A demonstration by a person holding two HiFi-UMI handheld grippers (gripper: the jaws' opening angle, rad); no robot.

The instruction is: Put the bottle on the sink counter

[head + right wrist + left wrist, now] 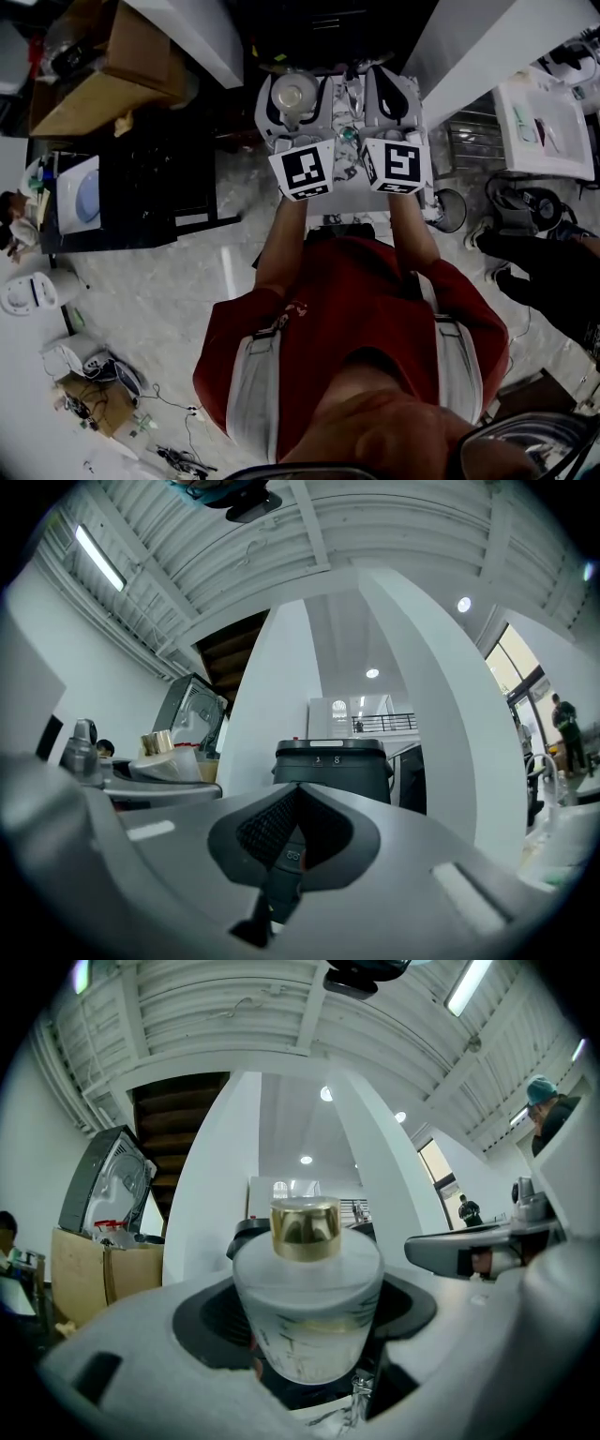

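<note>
I hold both grippers out level in front of my red shirt, side by side above a pale marbled floor. My left gripper is clamped on the bottle, a squat frosted glass bottle with a shiny gold cap. It stands upright between the dark pads, its sides pressed by both jaws, so it is up in the air. My right gripper is closed and empty, its jaws meeting at the tips. Past them stands a black lidded bin between white pillars.
</note>
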